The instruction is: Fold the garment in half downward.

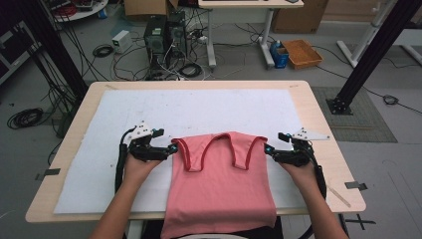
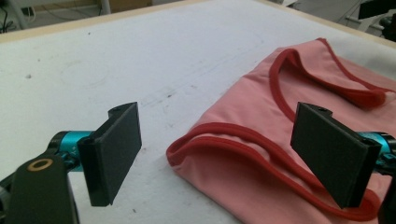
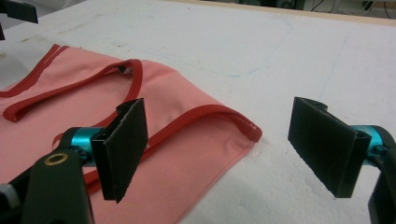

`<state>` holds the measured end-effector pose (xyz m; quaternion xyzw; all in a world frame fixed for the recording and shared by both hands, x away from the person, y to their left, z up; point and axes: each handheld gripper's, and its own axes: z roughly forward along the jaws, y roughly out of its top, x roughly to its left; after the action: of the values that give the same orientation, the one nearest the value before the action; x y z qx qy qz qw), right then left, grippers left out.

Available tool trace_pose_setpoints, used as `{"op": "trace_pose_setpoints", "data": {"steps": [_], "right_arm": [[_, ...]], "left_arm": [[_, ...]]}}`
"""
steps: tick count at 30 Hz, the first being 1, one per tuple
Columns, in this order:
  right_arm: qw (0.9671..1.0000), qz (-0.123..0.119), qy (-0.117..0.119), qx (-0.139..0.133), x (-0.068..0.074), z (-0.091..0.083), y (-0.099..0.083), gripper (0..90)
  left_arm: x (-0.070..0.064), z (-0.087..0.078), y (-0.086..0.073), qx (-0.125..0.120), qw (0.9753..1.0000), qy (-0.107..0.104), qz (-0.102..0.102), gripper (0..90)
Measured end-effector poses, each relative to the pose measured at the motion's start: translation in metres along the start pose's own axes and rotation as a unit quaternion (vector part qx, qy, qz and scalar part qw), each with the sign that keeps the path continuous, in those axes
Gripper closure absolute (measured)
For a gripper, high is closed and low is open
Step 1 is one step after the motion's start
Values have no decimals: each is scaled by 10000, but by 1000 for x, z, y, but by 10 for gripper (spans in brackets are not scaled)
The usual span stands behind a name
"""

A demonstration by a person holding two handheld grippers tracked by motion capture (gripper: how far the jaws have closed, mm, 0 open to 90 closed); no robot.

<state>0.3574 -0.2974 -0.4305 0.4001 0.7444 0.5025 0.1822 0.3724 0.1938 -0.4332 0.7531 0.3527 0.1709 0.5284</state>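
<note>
The pink top (image 1: 219,184) lies flat on the white mat (image 1: 199,112) at the near middle of the table (image 1: 318,114), straps pointing away from the person and its hem hanging over the near edge. It looks smoothed out already, with no fold yet made in it, so the work (folding it, most likely) seems to be at its very start.

The left tongs (image 1: 172,148) sit just beside the top's left shoulder corner, and the right tongs (image 1: 267,148) just beside the right one. Both stand wide open and hold nothing. In the left gripper view the red-trimmed armhole (image 2: 224,140) lies between the jaws, and in the right gripper view the corner of the shoulder (image 3: 247,133) lies between them as well, but the cloth is not pinched on either side. What is left, by my reading: closing on both shoulders, then every fold.

The hem runs past the bottom of the high view, so the top's lower end is cut off. Whether the jaws touch the mat I cannot tell.
</note>
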Motion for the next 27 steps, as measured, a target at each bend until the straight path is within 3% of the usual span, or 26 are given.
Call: {"op": "trace_pose_setpoints", "data": {"steps": [3, 6, 11, 17, 20, 24, 27], "right_arm": [[10000, 5, -31, 5, -5, 4, 3, 198], [9996, 149, -70, 209, -11, 11, 5, 198], [9991, 184, -117, 356, -18, 23, 14, 225], [9964, 130, -68, 839, -21, 47, 19, 259], [9946, 71, -55, 1038, -21, 54, 16, 345], [9890, -18, -32, 1481, -20, 59, 10, 482], [9886, -183, -188, 1481, -17, 58, 8, 574]], "left_arm": [[8, 6, 0, 133, 9997, 9, -187, 163], [13, 13, 0, 308, 9991, -1, -282, 163], [19, 26, 1, 484, 9981, 35, -390, 163], [22, 36, 0, 803, 9958, 13, -445, 164], [22, 37, 0, 882, 9952, -11, -432, 196], [21, 37, -1, 1041, 9938, -19, -397, 315], [19, 38, -1, 1192, 9926, -70, -212, 428]]}}
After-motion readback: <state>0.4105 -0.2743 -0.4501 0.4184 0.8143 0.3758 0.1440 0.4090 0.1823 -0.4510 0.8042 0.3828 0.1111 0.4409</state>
